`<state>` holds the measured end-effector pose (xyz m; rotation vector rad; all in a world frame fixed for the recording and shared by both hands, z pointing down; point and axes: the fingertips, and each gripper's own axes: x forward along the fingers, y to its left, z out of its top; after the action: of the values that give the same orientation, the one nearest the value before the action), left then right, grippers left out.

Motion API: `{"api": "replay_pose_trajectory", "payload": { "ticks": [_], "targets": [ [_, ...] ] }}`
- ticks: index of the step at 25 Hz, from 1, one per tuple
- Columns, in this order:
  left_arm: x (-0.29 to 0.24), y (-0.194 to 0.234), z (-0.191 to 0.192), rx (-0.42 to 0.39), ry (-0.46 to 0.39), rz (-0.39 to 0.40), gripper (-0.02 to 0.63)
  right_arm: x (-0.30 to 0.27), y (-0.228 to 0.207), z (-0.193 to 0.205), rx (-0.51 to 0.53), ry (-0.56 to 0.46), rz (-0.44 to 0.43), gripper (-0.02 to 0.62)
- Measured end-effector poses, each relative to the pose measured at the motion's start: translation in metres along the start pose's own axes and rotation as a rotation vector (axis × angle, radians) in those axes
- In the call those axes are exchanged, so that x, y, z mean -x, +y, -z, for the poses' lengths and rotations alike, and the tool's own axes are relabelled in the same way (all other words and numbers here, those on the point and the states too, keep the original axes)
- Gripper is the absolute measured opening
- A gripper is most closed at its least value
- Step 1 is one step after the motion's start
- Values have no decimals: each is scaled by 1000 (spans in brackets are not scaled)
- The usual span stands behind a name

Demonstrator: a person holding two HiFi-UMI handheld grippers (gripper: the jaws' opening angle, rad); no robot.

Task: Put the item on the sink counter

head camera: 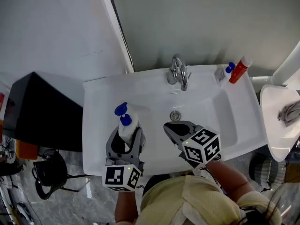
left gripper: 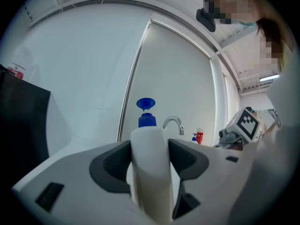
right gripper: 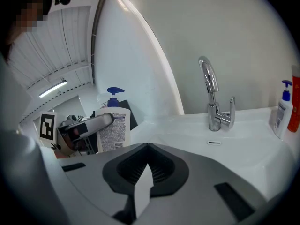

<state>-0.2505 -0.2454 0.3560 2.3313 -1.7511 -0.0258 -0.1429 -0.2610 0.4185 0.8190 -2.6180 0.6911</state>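
Observation:
A white pump bottle (head camera: 128,127) with a blue pump head (head camera: 122,110) stands upright between the fingers of my left gripper (head camera: 126,138), which is shut on its body. It is over the left side of the white sink counter (head camera: 96,125); whether its base touches the counter is hidden. In the left gripper view the bottle (left gripper: 149,172) fills the gap between the jaws of the left gripper (left gripper: 149,159). My right gripper (head camera: 174,128) is shut and holds nothing, over the basin's front; its jaws meet in the right gripper view (right gripper: 147,168), where the bottle (right gripper: 113,131) shows at the left.
A chrome faucet (head camera: 178,72) stands at the back of the basin, with the drain (head camera: 175,115) below it. A small blue-pump bottle (head camera: 228,71) and a red tube (head camera: 240,69) stand at the back right corner. A black cabinet (head camera: 42,111) is left; a white fixture (head camera: 274,125) is right.

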Motion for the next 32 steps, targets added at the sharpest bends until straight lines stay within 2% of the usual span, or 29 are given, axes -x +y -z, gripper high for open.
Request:
{"api": "replay_pose_trajectory", "payload": {
  "ticks": [7, 13, 32],
  "targets": [
    [-19, 28, 4, 4, 14, 5, 279, -20, -5, -1, -28, 13, 31, 23],
    [-34, 52, 2, 1, -9, 6, 279, -33, -7, 0, -47, 28, 52, 23],
    [-87, 109, -2, -91, -73, 4, 279, -66, -8, 19, -86, 95, 79, 23]
  ]
}}
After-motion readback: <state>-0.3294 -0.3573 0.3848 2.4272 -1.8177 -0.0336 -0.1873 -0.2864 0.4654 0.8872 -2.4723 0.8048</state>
